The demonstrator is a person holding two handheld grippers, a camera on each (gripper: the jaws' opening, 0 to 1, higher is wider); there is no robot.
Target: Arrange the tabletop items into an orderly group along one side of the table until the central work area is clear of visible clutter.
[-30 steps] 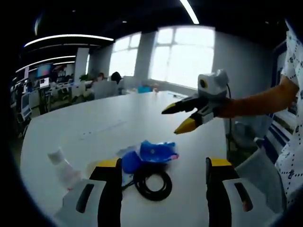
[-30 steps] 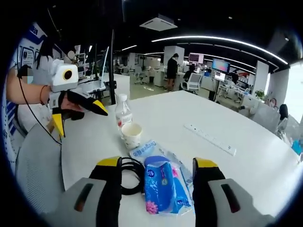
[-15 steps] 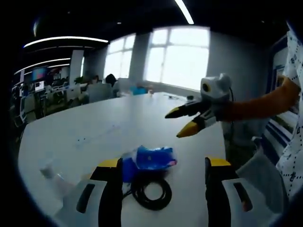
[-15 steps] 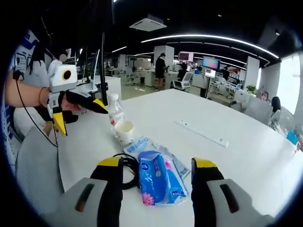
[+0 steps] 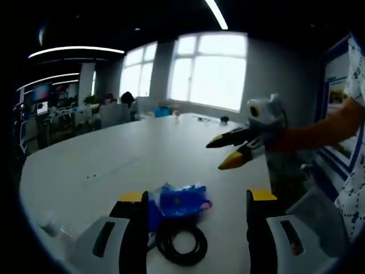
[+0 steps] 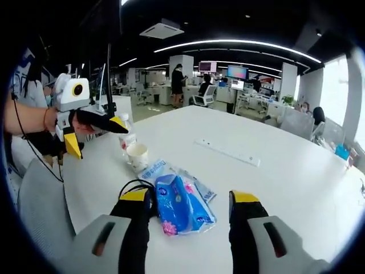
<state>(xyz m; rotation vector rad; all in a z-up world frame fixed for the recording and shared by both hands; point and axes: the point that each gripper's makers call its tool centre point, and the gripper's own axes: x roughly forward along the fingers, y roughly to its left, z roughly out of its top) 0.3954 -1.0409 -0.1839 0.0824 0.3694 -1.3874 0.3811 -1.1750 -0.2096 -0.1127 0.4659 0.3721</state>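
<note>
A blue tissue pack [image 6: 175, 210] lies on the white table [image 6: 285, 188] between the tips of my right gripper [image 6: 190, 197], which is open. A flat blue-and-white wipes packet [image 6: 155, 169] lies under and behind it, and a black cable coil [image 6: 132, 186] sits at its left. Beyond stand a paper cup [image 6: 137, 155] and a clear bottle [image 6: 125, 122]. My left gripper [image 6: 98, 138] hovers open near the bottle. In the left gripper view the tissue pack [image 5: 179, 201] and cable coil [image 5: 181, 245] lie between the open left gripper [image 5: 197, 197] jaws, with the right gripper [image 5: 226, 152] open at the right.
A white power strip [image 6: 228, 153] lies farther along the table. Grey chairs [image 6: 34, 194] [image 5: 319, 211] stand at the near table edge beside the person's arms. Office desks, monitors and people fill the background.
Both cameras have shifted, so the tissue pack and cable sit lower and closer between the jaws. The items on the table have not moved. Both grippers stay open.
</note>
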